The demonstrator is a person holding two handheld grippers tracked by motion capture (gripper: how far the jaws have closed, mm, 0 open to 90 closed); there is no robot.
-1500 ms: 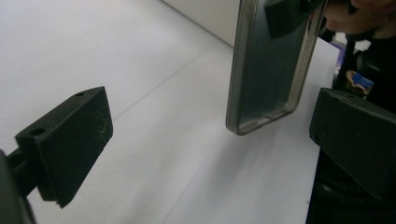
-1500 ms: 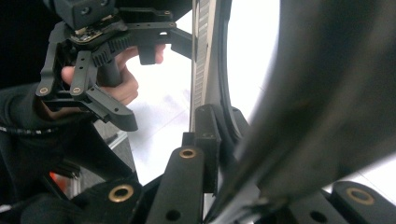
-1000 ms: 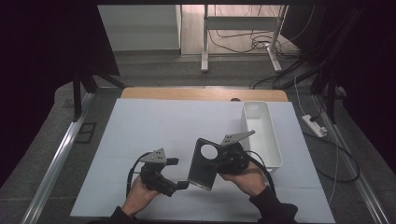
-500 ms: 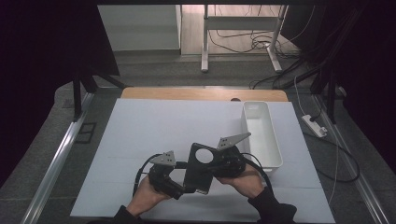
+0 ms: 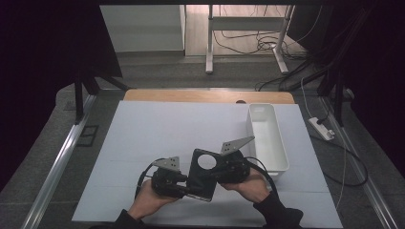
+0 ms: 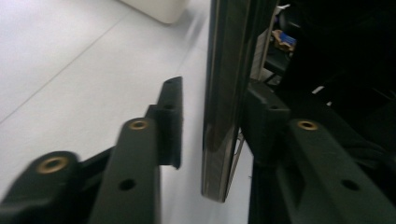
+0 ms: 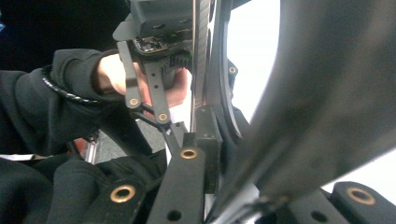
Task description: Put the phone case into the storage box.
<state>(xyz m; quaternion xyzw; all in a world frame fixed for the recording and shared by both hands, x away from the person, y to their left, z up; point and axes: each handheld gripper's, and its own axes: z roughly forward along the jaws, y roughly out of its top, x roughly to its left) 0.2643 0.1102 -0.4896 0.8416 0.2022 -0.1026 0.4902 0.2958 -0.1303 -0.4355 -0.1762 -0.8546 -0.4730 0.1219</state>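
Both of our grippers have pulled in toward the near edge of the table since a second ago, and the plate point(image 5: 201, 174) came with them, swinging left so it now sits between the two hands instead of out by the bin.

So right now we've got the left gripper point(image 5: 189, 189) at the plate's near left corner. In the left gripper view point(image 6: 212, 121) the plate stands edge-on between the jaws: the right jaw looks like it's against it, while the left jaw shows a thin gap, so it's not clamped, more like loosely straddling it. Our left hand point(image 5: 148, 200) is wrapped around that gripper's body.

The right gripper point(image 5: 215, 171) comes in from the right side, and its jaws are pinched onto the plate. In the right gripper view point(image 7: 208, 154) the dark sheet runs up close between the jaws, very blurry on the right side. Our right hand point(image 5: 250, 183) is behind it, black sleeve showing.

That plate is a flat black square with a round hole point(image 5: 206, 161) near its far edge, held tilted just above the white mat point(image 5: 157, 129).

Farther off to the right, the white bin point(image 5: 282, 145) sits on the mat, well apart from the plate. Beyond the mat there's a strip of wooden tabletop point(image 5: 191, 96).
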